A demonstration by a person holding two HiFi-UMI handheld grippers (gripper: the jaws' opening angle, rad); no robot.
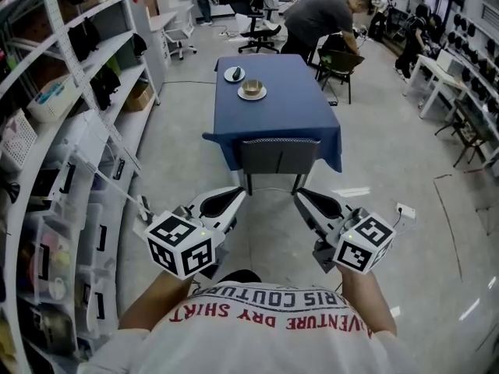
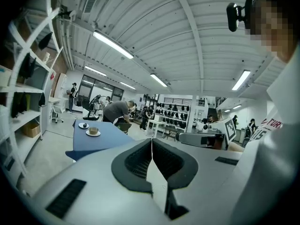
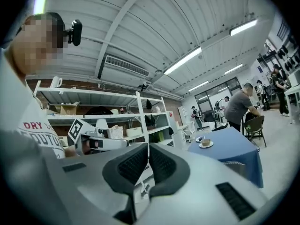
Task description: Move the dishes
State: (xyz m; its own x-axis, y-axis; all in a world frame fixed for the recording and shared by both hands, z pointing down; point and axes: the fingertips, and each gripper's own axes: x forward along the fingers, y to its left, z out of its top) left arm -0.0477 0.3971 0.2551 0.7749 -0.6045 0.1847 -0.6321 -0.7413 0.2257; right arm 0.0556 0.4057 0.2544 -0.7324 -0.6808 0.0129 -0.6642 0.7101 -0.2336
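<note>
White shelving (image 1: 74, 84) runs down the left side, with boxes and dark bags on its racks; the left claw (image 1: 238, 195) is held low in front of the wearer's white printed shirt (image 1: 273, 326), its marker cube (image 1: 181, 244) facing up; in the left gripper view the left claw is clenched, ribbed pads (image 2: 140, 161) meeting at a thin seam with nothing between them; it points toward the bench and is well apart from it; the bench (image 1: 296, 123), under a blue cloth, stands mid-room ahead on the grey floor (image 1: 179, 154); a grey chair (image 1: 278, 156) is pushed in at its near edge; the dishes sit toward the bench's far left corner; a small plate (image 1: 234, 74) carries a dark item, too small to tell what; just beside it, nearer and slightly right, a saucer (image 1: 252, 94) holds a tan bowl (image 1: 252, 86); both dishes are well apart from both claws; the right claw (image 1: 300, 195) mirrors the left, low and angled inward, cube (image 1: 363, 244) up; in the right gripper view it is clenched too, pads together, empty, the bench off to its right; a person in grey top (image 1: 320, 14) bends over beyond the bench's far right corner, next to a dark chair (image 1: 339, 62); more people and desks sit further back, too small to detail
</note>
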